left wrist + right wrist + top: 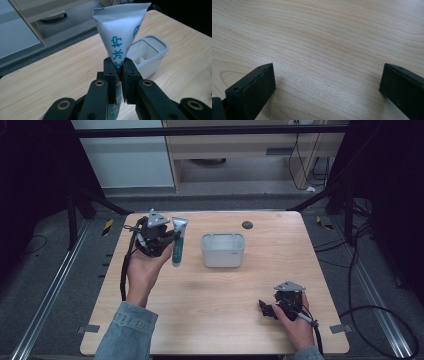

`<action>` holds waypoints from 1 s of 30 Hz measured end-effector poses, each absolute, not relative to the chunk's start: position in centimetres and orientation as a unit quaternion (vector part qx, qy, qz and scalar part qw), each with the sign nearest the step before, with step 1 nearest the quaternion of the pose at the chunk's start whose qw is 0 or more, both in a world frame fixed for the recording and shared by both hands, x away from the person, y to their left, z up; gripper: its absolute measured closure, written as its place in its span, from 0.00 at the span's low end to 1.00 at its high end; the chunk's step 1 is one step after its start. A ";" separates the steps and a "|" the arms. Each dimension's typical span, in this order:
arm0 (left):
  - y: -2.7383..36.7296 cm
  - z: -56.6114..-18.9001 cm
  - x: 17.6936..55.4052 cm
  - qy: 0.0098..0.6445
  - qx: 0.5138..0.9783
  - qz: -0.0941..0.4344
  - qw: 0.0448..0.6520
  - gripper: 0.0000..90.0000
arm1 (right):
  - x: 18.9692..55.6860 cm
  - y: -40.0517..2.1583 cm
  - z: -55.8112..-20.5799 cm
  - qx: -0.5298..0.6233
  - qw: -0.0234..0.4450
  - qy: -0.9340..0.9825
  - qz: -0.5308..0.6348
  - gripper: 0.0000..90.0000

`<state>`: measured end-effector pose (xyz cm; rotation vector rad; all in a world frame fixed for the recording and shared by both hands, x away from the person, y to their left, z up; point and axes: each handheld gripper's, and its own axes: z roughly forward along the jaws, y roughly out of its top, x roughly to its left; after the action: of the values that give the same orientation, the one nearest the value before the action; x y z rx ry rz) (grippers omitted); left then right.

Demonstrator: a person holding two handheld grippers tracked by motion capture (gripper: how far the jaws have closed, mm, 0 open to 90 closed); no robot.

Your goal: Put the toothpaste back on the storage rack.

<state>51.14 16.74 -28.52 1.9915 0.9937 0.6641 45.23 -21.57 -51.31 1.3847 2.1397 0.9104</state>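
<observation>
Near right: right gripper [266, 308] resting on table [215, 320], jaws spread, nothing between | far left: left gripper [119, 65] pinching toothpaste tube [120, 32], lifted left of white holder [223, 251]

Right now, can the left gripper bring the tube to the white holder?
Probably yes. The left gripper holds the tube lifted off the table, and the wood between it and the holder looks bare, with the holder's top open.
</observation>
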 end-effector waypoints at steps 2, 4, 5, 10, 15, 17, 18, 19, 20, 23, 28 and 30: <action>16.5 -28.2 51.2 0.390 0.787 0.263 0.399 0.92 | 45.2 -21.5 -51.3 0.502 0.213 0.771 0.329 0.00; 16.4 -27.9 51.2 0.386 0.790 0.265 0.397 0.92 | 45.2 -21.6 -51.3 0.500 0.216 0.772 0.329 0.00; 16.2 -27.7 51.2 0.384 0.789 0.265 0.399 0.92 | 45.2 -21.6 -51.3 0.500 0.216 0.772 0.328 0.00; 15.7 -27.0 51.3 0.379 0.790 0.266 0.403 0.92 | 45.2 -21.6 -51.3 0.499 0.216 0.772 0.328 0.00; 15.1 -26.5 51.5 0.371 0.789 0.269 0.410 0.92 | 45.2 -21.6 -51.3 0.499 0.216 0.772 0.328 0.00; 14.8 -26.4 51.5 0.370 0.789 0.268 0.411 0.92 | 45.2 -21.6 -51.3 0.500 0.216 0.772 0.329 0.00; 14.7 -26.3 51.6 0.368 0.790 0.269 0.411 0.92 | 45.2 -21.6 -51.3 0.500 0.216 0.772 0.328 0.00; 14.5 -26.3 51.6 0.368 0.790 0.267 0.412 0.92 | 45.2 -21.6 -51.3 0.500 0.216 0.772 0.328 0.00; 14.4 -26.2 51.6 0.367 0.790 0.266 0.412 0.92 | 45.2 -21.6 -51.3 0.500 0.216 0.772 0.328 0.00; 14.1 -26.0 51.6 0.364 0.789 0.265 0.418 0.92 | 45.2 -21.6 -51.3 0.500 0.216 0.772 0.329 0.00; 13.7 -25.4 51.6 0.362 0.786 0.266 0.426 0.92 | 45.3 -21.6 -51.3 0.499 0.216 0.773 0.328 0.00; 13.6 -25.2 51.6 0.361 0.784 0.268 0.428 0.92 | 45.3 -21.6 -51.3 0.498 0.216 0.773 0.328 0.00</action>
<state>51.60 13.64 -25.15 1.9593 0.9010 0.6683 45.29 -21.56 -51.32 1.3811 2.1410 0.9094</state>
